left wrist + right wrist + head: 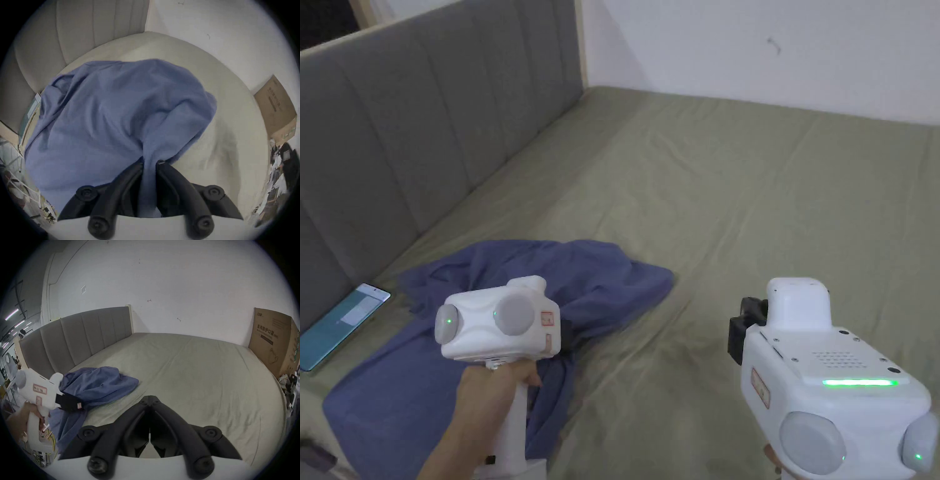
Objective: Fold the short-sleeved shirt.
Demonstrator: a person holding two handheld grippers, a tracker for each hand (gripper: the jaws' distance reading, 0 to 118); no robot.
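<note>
Right now the blue shirt [487, 325] lies crumpled in a heap at the bed's [737, 187] near left corner, close to the headboard [394, 156], with a phone [337, 325] beside it along the left edge. The left hand-held gripper [150, 162] has both jaws clamped on a bunched fold of the shirt. The right hand-held gripper [150, 400] hovers over bare sheet with its jaws closed on nothing. The risk: since the left one holds a random bunch, not a hem or shoulder, lifting could leave the shirt twisted, or drag it over the phone.
</note>
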